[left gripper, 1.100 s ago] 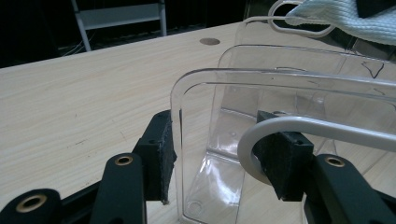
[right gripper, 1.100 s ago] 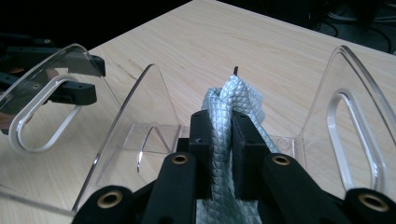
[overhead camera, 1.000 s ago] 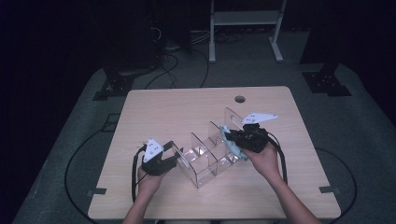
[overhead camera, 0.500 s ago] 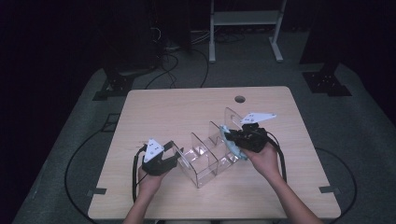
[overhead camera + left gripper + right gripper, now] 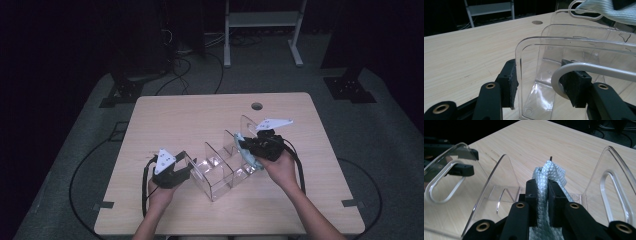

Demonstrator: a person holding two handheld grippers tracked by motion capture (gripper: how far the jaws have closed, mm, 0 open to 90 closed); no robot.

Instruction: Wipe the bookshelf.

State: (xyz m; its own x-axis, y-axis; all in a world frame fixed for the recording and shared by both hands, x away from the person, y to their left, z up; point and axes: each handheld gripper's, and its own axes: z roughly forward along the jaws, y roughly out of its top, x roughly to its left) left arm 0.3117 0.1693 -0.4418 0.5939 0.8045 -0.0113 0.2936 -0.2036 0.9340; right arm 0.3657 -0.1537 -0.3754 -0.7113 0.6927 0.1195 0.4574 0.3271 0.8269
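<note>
In the high view, the clear acrylic divider rack [image 5: 220, 167] is seen near the front middle of the wooden table [image 5: 200, 115], braced at its left end by the left gripper [image 5: 181, 169], while the right gripper [image 5: 245, 148] holds a light blue cloth [image 5: 246, 152] over the rack's right end, so the wiping is judged to be under way, not finished. In the left gripper view, the rack's end panel [image 5: 529, 75] stands between the two pads without clear contact shown. In the right gripper view, the textured cloth [image 5: 542, 192] is pinched tight between the jaws above the rack's middle slots [image 5: 506, 192].
</note>
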